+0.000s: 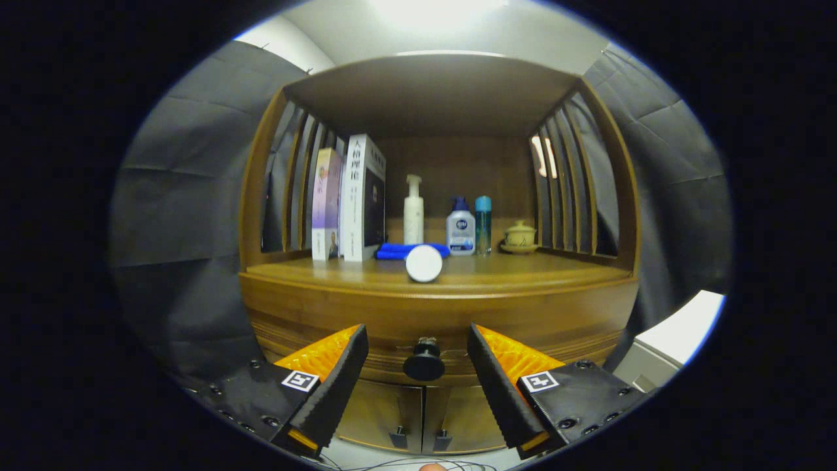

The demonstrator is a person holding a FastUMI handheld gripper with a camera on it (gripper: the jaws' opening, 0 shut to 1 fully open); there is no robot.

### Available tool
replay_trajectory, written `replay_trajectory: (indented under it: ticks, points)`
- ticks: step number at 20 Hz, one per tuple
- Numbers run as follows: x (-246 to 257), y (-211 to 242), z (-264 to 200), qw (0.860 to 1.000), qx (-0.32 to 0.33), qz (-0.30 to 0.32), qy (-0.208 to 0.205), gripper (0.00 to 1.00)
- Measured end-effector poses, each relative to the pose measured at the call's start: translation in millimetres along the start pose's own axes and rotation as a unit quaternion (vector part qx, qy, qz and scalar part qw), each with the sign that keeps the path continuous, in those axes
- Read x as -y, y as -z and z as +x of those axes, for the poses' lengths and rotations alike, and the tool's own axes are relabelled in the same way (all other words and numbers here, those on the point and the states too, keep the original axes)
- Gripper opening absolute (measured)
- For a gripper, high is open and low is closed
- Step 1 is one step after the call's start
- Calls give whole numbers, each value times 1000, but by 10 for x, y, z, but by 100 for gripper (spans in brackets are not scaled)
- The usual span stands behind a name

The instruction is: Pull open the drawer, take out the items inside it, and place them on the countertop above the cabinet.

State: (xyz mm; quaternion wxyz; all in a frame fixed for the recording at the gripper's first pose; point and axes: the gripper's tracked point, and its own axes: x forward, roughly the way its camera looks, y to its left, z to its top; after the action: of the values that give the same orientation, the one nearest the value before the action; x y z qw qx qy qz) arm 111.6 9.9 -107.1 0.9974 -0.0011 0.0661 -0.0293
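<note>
— Where's the gripper [418, 363]?
— Spread wide, empty, one finger either side of the drawer knob [424, 362]. Nothing touches the knob.
— And the drawer [431, 327]?
— Shut, directly behind the knob. Above the knob, on the countertop [523, 271], sits a white cylinder [424, 263].

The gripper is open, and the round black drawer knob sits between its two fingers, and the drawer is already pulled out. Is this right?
Not quite. In the gripper view the wooden drawer is closed, flush with the cabinet front. The open gripper does frame the round black drawer knob between its fingers.
</note>
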Motion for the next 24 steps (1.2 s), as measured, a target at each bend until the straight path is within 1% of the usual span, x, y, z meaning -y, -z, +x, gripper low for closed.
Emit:
replay_trajectory:
  ticks: [5,10,13,17,24]
  points:
    - [19,-567,-593,999,43,-2,-16,96]
    - [2,-888,-1048,998,59,2,-29,96]
    - [29,-1008,-1264,997,69,3,-24,96]
    - [36,-1037,-1487,998,67,3,-23,96]
    - [54,-1096,-1663,997,74,13,-24,96]
